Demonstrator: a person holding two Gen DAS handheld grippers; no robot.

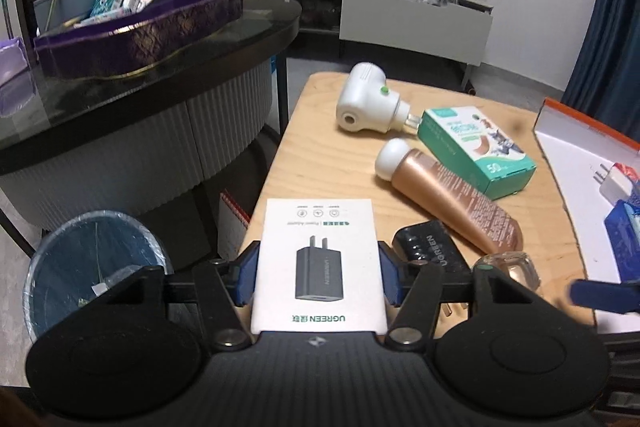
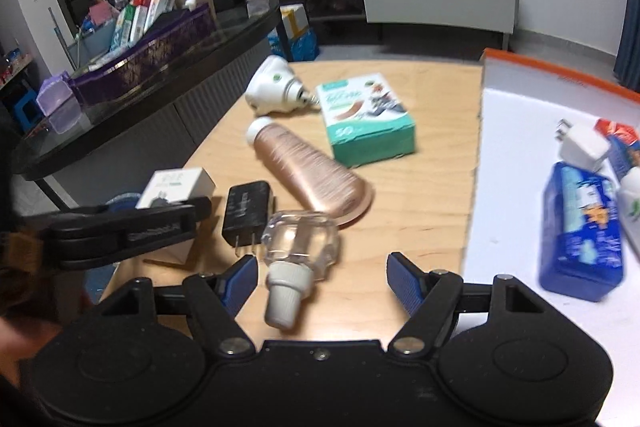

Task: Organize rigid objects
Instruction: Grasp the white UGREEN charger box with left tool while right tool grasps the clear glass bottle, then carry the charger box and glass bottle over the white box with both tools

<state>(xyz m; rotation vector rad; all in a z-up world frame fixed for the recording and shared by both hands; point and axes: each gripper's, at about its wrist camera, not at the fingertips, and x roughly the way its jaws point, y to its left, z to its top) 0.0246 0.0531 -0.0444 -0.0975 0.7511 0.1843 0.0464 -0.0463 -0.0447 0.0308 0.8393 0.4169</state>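
My left gripper point(image 1: 318, 275) is shut on a white UGREEN charger box point(image 1: 320, 259), held at the near left edge of the wooden table point(image 1: 320, 163); the box also shows in the right wrist view point(image 2: 176, 187). My right gripper point(image 2: 322, 277) is open and empty, with a clear glass bottle point(image 2: 298, 255) lying between its fingers. A black UGREEN charger point(image 2: 246, 213) lies left of the bottle. A copper tube point(image 2: 308, 175), a teal box point(image 2: 366, 119) and a white plug-in device point(image 2: 276, 87) lie further back.
A white tray with an orange rim point(image 2: 520, 147) at the right holds a blue pack point(image 2: 580, 227) and a white charger point(image 2: 580, 147). A dark counter point(image 1: 160, 67) with a purple basket point(image 1: 140, 31) stands left. A blue bin point(image 1: 88, 267) sits on the floor below.
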